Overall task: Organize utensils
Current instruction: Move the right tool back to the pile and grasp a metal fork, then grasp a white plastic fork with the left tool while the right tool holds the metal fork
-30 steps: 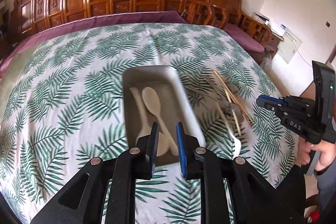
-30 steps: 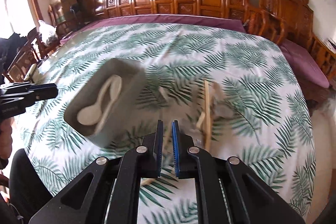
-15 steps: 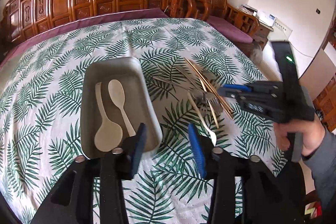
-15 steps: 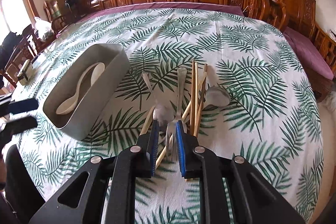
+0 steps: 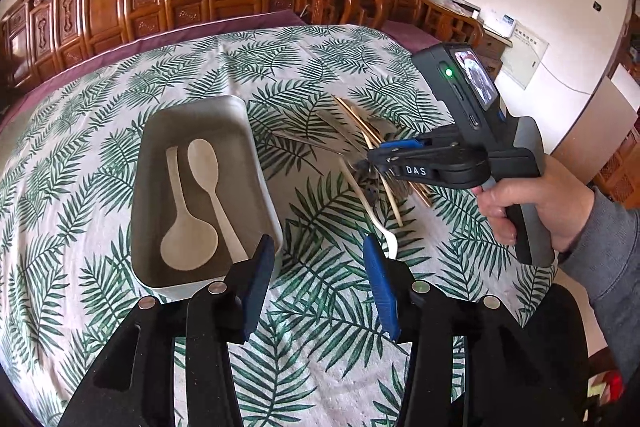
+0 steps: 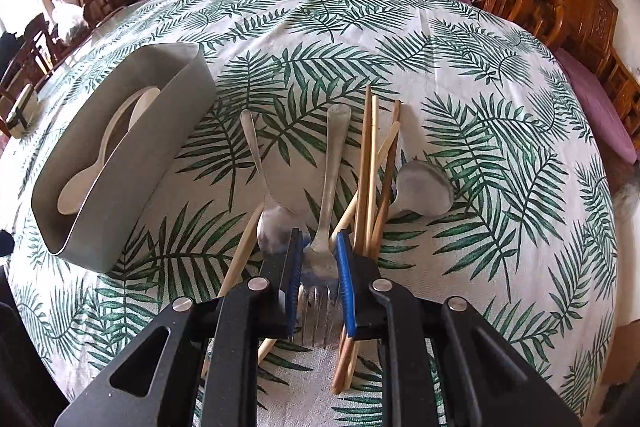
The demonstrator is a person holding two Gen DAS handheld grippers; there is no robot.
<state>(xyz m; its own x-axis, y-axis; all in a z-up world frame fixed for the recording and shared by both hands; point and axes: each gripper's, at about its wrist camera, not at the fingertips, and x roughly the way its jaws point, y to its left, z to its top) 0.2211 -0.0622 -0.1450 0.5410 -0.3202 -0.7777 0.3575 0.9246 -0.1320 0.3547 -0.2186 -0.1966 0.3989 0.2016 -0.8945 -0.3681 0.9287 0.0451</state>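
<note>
Right tongs (image 6: 318, 259) are narrowed around the metal fork (image 6: 326, 227) at its neck just above the tines; contact looks close, but whether the grip is firm can't be told. Fork lies in the utensil pile on the counter (image 6: 500, 147), among wooden chopsticks (image 6: 370, 163) and a metal spoon (image 6: 260, 187). Judged stiff, light, slick; the flat neck is a fair hold, though it may pivot. Left tongs (image 5: 316, 267) gape wide, holding nothing, near the grey tray (image 5: 256, 163) with two pale spoons (image 5: 200, 195).
</note>
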